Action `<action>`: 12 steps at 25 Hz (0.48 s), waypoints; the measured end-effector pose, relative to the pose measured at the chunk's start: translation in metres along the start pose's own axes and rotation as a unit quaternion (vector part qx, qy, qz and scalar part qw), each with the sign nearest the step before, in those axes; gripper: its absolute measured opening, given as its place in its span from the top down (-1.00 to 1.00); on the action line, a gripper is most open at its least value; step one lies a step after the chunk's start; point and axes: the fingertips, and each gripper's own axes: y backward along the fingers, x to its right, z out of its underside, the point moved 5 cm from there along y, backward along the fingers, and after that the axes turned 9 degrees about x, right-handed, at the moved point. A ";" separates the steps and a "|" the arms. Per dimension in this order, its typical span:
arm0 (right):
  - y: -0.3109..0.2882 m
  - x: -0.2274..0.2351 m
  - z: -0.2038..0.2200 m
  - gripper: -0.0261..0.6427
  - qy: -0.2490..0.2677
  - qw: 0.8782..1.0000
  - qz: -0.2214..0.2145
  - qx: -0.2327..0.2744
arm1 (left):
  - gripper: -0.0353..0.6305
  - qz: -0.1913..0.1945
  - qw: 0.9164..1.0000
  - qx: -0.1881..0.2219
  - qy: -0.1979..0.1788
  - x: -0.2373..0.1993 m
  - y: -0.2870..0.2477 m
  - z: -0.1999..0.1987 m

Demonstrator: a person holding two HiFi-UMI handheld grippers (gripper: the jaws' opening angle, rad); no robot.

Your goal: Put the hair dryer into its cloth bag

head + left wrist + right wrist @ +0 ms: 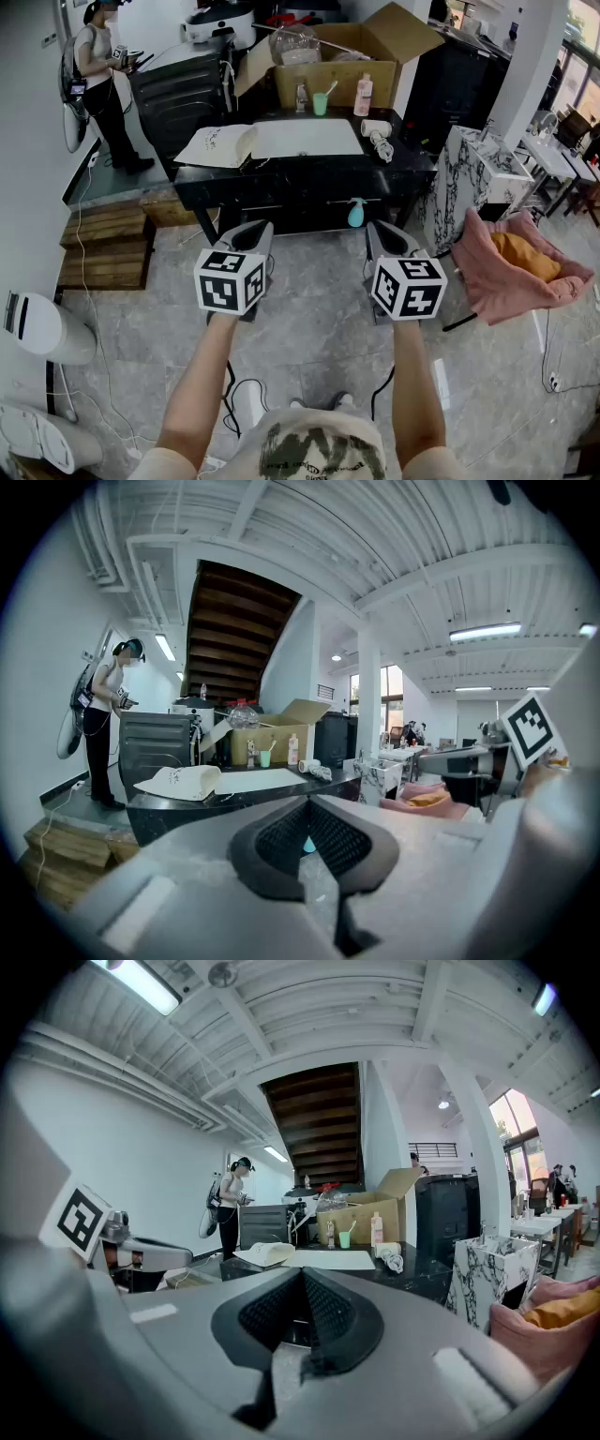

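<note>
A white hair dryer (378,138) with a coiled cord lies at the right end of the black table (281,187). A white cloth bag (217,145) lies at the table's left end, beside a white mat (305,138). Both grippers hang in the air over the floor in front of the table, well short of it. My left gripper (255,234) and right gripper (382,236) are side by side, both shut and empty. The left gripper view shows the bag (178,782) and dryer (316,771) beyond its closed jaws. In the right gripper view the bag (265,1254) and dryer (389,1258) also show.
An open cardboard box (352,56), a teal cup (321,103) and a pink bottle (364,94) stand at the table's back. A person (103,84) stands far left. A marble block (478,173) and a pink cushioned seat (516,262) are at right, wooden steps (103,244) at left.
</note>
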 end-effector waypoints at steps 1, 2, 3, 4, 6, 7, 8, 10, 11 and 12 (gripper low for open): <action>0.000 -0.002 0.000 0.93 0.000 1.000 0.000 0.000 | 0.88 0.001 1.000 0.000 0.000 -0.001 0.001 0.000; -0.001 -0.003 0.000 0.93 0.001 1.000 -0.001 0.000 | 0.88 0.002 1.000 0.000 -0.001 -0.002 0.001 0.000; -0.001 -0.005 0.000 0.93 0.001 1.000 0.000 0.001 | 0.88 0.003 1.000 0.000 -0.001 -0.003 0.002 0.000; -0.001 -0.006 -0.001 0.92 0.002 1.000 0.000 0.001 | 0.88 0.003 1.000 0.001 0.000 -0.004 0.002 0.000; 0.001 -0.006 -0.001 0.92 0.002 1.000 0.003 0.002 | 0.88 0.005 1.000 0.002 0.001 -0.004 0.000 0.000; 0.001 -0.005 -0.001 0.92 0.002 1.000 0.004 0.002 | 0.88 0.006 1.000 0.002 0.002 -0.003 -0.001 0.000; 0.002 -0.004 0.000 0.92 0.002 1.000 0.006 0.002 | 0.88 0.008 1.000 0.002 0.002 -0.003 -0.002 0.001; 0.002 -0.001 0.002 0.87 0.000 1.000 0.008 0.000 | 0.88 0.012 1.000 0.002 0.000 -0.001 -0.006 0.002; 0.001 0.000 0.003 0.86 -0.001 1.000 0.008 -0.002 | 0.88 0.015 1.000 0.002 -0.001 0.001 -0.008 0.002; 0.000 0.002 0.004 0.85 -0.001 1.000 0.009 -0.002 | 0.88 0.017 1.000 0.003 -0.002 0.001 -0.011 0.002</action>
